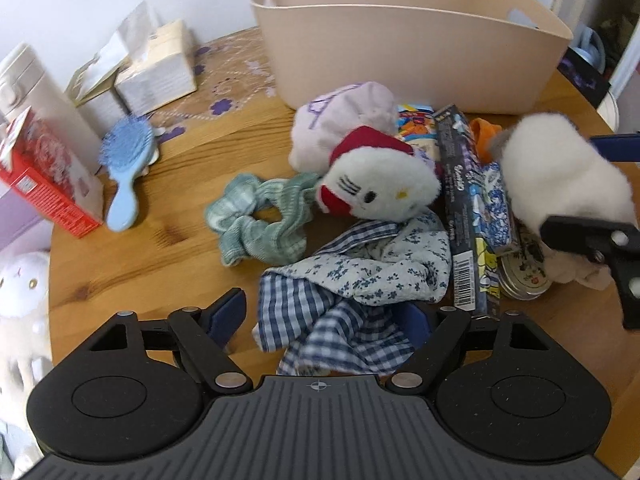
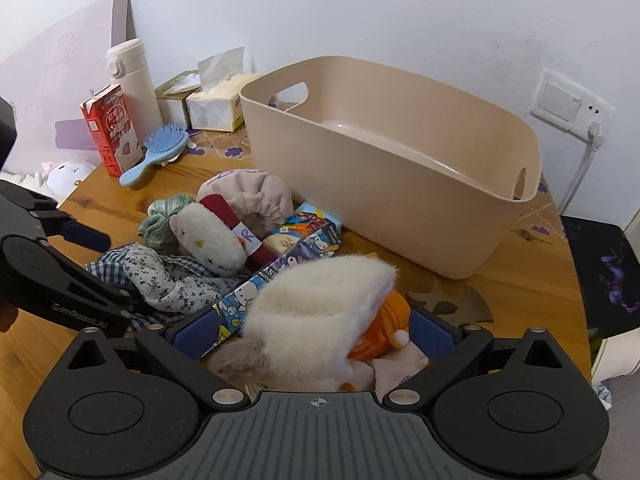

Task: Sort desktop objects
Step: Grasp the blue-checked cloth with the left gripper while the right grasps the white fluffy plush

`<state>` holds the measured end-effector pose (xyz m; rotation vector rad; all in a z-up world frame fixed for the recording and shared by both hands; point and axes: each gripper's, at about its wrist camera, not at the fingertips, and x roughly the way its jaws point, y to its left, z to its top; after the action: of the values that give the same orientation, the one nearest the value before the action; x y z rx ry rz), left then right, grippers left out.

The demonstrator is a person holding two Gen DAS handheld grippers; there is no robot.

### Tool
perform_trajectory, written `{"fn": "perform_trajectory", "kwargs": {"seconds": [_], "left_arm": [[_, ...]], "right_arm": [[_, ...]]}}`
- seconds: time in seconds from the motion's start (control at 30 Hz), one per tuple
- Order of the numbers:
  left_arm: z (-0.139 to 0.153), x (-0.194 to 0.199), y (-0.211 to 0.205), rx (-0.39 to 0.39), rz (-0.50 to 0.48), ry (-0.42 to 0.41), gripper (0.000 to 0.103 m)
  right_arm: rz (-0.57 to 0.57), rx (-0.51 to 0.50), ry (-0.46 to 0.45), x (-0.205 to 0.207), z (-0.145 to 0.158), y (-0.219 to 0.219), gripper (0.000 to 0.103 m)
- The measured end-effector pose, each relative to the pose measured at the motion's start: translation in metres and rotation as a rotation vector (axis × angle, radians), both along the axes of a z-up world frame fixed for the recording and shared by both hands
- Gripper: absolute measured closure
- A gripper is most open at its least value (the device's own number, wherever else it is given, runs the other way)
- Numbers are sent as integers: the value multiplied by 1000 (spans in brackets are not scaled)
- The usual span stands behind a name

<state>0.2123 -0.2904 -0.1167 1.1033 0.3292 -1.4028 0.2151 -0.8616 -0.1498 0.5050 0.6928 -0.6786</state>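
Observation:
A beige plastic basket (image 2: pixel 384 200) stands at the back of the round wooden table; it also shows in the left wrist view (image 1: pixel 400 52). In front of it lies a pile: a white cat plush (image 1: pixel 380 188), a lilac cap (image 1: pixel 344 116), a green scrunchie (image 1: pixel 256 220), a checked and floral cloth (image 1: pixel 352 280), a dark long box (image 1: pixel 464 208). My left gripper (image 1: pixel 324 316) is open around the cloth. My right gripper (image 2: pixel 316 332) is open around a fluffy white plush (image 2: pixel 320 312), also seen in the left wrist view (image 1: pixel 560 172).
At the back left stand a white bottle (image 2: pixel 132 76), a red carton (image 2: pixel 112 132), a blue hairbrush (image 2: pixel 160 148) and tissue packs (image 2: pixel 212 108). An orange toy (image 2: pixel 388 328) and a round tin (image 1: pixel 524 276) lie in the pile. A wall socket (image 2: pixel 568 100) is at right.

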Motion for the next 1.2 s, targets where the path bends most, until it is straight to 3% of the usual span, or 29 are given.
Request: {"fn": "perform_trajectory", "kwargs": {"seconds": [0.07,0.13,0.23,0.3,0.37,0.4,0.47,0.5,0.87,1.2], "left_arm": [[-3,-1,-2,15,-18,-2,36],[-6,-2,-2,23,-34,2,45],[-9,-3,2,34,-45,10,65],[-10,-3,4,23,-50,5,71],[-10,-2,5,19,-51,11,75],[-9,-2,6,21,-54,15,77],[-8,-1,8,22,-74,16,81],[-8,-2,9,22,-86,13,82],[4,-3,32,1,-131,23,86],[23,3,64,-67,-133,35,87]], "right_arm": [[5,14,-1,2,-3,-3,17],[10,32,-4,3,-7,-5,19],[-20,75,-31,2,-10,-7,24],[-17,86,-41,2,-11,-7,35],[-14,92,-44,1,-12,-7,56],[-12,102,-53,0,-12,-7,61],[-4,121,-63,-1,-12,-7,83],[2,130,-65,-1,-13,-6,87],[-30,125,-122,-20,-1,15,91],[-91,89,-161,-42,15,35,91]]}}
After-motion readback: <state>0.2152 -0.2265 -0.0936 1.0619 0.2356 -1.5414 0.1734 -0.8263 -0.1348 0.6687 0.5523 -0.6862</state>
